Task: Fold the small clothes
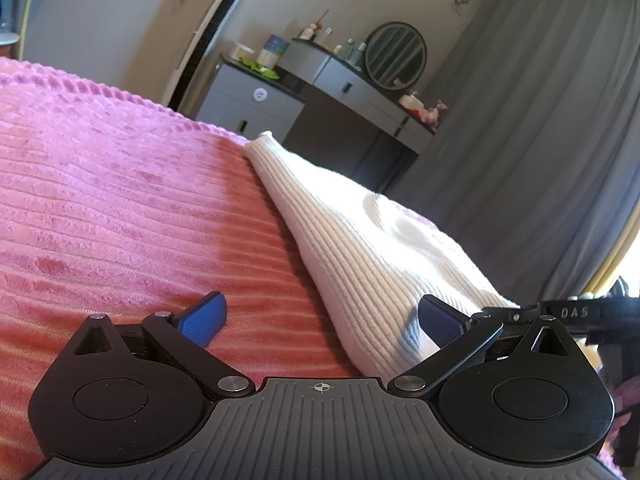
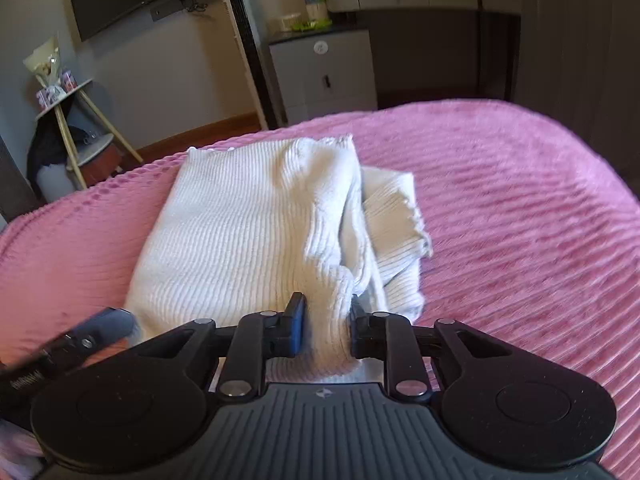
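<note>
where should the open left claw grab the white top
Take the white top at its near left edge, coming in low along the pink blanket. That edge lies flat between the open left claw; the right claw already pinches the near right corner.

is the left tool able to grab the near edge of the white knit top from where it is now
Probably yes. The left tool is open, with the white knit top's near edge already lying between its fingers on the pink bedspread. Nothing blocks it; the right tool grips another fold alongside.
</note>
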{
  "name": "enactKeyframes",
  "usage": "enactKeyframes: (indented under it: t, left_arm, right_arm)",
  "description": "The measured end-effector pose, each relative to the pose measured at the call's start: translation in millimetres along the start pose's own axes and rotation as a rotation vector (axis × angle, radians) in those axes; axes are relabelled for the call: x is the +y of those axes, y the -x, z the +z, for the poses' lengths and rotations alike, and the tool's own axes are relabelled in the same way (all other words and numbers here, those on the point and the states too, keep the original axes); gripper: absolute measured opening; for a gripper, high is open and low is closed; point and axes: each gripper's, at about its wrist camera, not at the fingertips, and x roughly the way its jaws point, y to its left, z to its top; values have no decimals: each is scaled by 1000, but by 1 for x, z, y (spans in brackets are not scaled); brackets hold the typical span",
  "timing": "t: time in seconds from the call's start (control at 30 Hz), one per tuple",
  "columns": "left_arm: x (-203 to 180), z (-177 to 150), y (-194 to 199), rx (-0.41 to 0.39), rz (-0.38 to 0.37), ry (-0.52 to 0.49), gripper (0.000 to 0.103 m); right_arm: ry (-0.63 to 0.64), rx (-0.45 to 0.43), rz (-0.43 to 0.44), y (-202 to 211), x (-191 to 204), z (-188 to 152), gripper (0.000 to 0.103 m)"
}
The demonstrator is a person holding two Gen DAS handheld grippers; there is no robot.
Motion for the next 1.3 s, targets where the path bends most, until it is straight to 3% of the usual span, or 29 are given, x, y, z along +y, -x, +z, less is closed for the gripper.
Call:
enactKeyframes:
  t: [0.3, 0.4, 0.5, 0.6, 0.67, 0.77, 0.87, 0.97, 1.1, 1.23, 1.3]
  left_arm:
    - [3, 4, 5, 23, -48, 93, 103]
    - [4, 3, 3, 37, -85, 119, 103]
    - [-1, -1, -1, 38, -58, 63, 103]
    - [-7, -8, -6, 21, -40, -5, 103]
    - [-9, -11, -7, 10, -36, -22, 103]
    - [-1, -12, -7, -7, -63, 8, 103]
    - [1, -13, -6, -5, -68, 15, 103]
    - [1, -11, -4, 3, -69, 16, 103]
    - [-9, 5, 5, 91, -15, 31, 103]
    - [-26, 18, 5, 141, -39, 79, 103]
    - [-35, 20, -8, 197, -9, 90, 103]
  right_arm:
    - [105, -80, -96, 13, 5, -3, 10]
    - [118, -6, -116, -2, -1, -9, 10]
    - [181, -27, -186, -5, 8, -12, 18]
    - [254, -124, -245, 7, 31, -7, 21]
    - [267, -200, -189, 15, 43, -6, 22]
    - [279, -163, -23, 5, 55, -16, 22]
    - [363, -86, -7, -23, 49, -43, 24]
    - [269, -142, 67, -20, 26, -54, 24]
    - [247, -120, 49, -7, 24, -50, 25]
    - [170, -118, 44, 4, 4, -49, 26]
    - [140, -100, 41, 5, -7, -56, 26]
